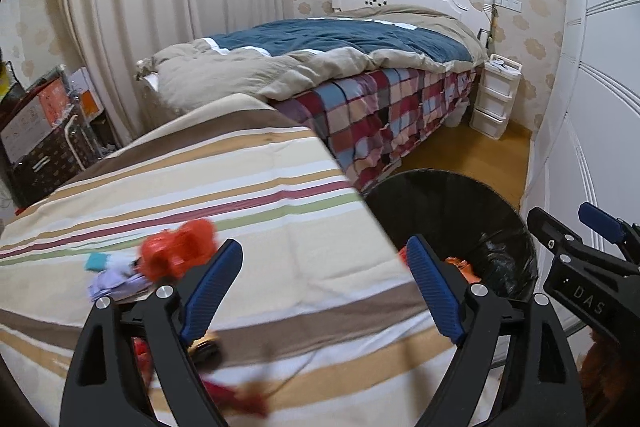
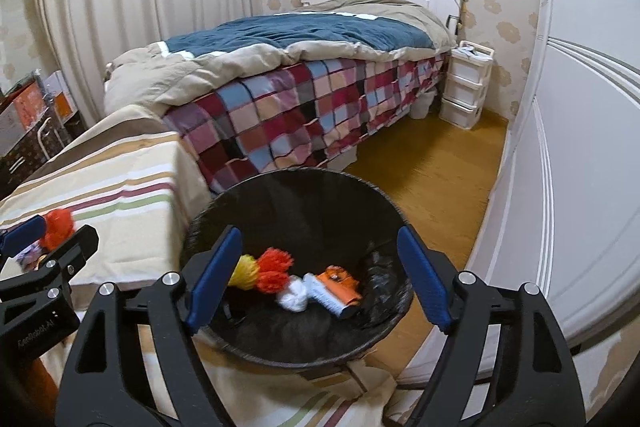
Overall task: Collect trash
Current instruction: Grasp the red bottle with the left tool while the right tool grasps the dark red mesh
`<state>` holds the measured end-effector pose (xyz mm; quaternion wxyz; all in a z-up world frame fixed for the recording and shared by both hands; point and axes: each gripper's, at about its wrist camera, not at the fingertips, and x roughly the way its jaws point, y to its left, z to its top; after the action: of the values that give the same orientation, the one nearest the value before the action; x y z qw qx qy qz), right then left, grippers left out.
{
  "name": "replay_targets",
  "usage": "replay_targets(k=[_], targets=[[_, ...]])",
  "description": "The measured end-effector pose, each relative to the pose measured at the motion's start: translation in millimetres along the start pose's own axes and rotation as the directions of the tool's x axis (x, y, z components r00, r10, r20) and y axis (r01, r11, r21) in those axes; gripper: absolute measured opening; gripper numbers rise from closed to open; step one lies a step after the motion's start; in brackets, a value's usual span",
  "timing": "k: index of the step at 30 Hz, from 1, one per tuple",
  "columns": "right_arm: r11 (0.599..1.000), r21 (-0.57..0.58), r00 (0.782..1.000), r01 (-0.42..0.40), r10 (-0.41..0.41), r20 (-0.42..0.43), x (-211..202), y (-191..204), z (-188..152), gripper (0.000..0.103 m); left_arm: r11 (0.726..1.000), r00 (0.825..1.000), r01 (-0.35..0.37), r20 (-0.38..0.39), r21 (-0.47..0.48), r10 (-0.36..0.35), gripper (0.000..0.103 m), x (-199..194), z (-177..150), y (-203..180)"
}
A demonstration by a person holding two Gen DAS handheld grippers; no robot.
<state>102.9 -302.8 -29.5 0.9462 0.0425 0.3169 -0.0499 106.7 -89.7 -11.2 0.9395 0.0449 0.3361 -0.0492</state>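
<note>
In the left wrist view, the left gripper [image 1: 326, 287] tilts downward over the striped worktop [image 1: 248, 219], its jaws spread wide with nothing between them. Just outside the left jaw lies a blurred orange-red scrap [image 1: 176, 251] beside a pale lilac and teal piece [image 1: 114, 277]; below the jaws a red shred [image 1: 236, 397] rests on the cloth. Past the right jaw the black bin [image 1: 460, 211] stands off the worktop's edge, and the right gripper [image 1: 592, 239] shows at the far right, over the bin's side.

In the right wrist view, the right gripper [image 2: 320, 279] slants down over the bin [image 2: 304, 195], jaws wide apart and gripping nothing. Only this view shows the bin's contents, seen between the jaws: a yellow tuft [image 2: 244, 273], an orange tuft [image 2: 274, 269], a white wad [image 2: 294, 297] and an orange packet [image 2: 340, 281]. The left gripper [image 2: 48, 243] shows outside the left jaw, above the worktop [image 2: 120, 195], with an orange scrap [image 2: 58, 223] by its fingers.
</note>
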Motion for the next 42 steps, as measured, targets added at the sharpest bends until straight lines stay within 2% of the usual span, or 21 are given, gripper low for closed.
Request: replay_targets(k=[9,18,26,28,29,31,35,42], targets=[[0.992,-0.068,0.995,-0.103,0.102,-0.019,-26,49,-24,0.078,0.997,0.998,-0.060,-0.006,-0.057,0.059,0.084,-37,-32,58],[0.974,-0.143,0.984,-0.177,0.171,-0.056,-33,97,-40,0.078,0.979,0.987,-0.158,-0.064,-0.128,0.151,0.083,-41,-64,117],[0.961,-0.173,0.975,-0.214,0.201,-0.091,-28,121,-47,0.078,0.984,0.986,-0.129,-0.118,-0.127,0.114,0.066,-25,-71,127],[0.959,-0.176,0.974,-0.220,0.205,-0.096,-28,123,-47,0.078,0.986,0.985,-0.117,-0.137,-0.118,0.101,0.052,-20,-72,126],[0.958,-0.179,0.973,-0.224,0.209,-0.098,-27,125,-48,0.078,0.987,0.985,-0.109,-0.148,-0.119,0.091,0.048,-17,-73,127],[0.956,-0.184,0.972,-0.230,0.214,-0.101,-27,128,-48,0.078,0.989,0.986,-0.077,-0.159,-0.125,0.056,0.032,-16,-76,128],[0.948,-0.197,0.967,-0.248,0.231,-0.108,-28,136,-50,0.078,0.988,0.987,-0.066,-0.152,-0.136,0.045,0.029,-21,-79,131],[0.922,-0.240,0.952,-0.303,0.279,-0.127,-34,161,-56,0.078,0.985,0.986,-0.103,-0.144,-0.136,0.083,0.029,-37,-90,138]])
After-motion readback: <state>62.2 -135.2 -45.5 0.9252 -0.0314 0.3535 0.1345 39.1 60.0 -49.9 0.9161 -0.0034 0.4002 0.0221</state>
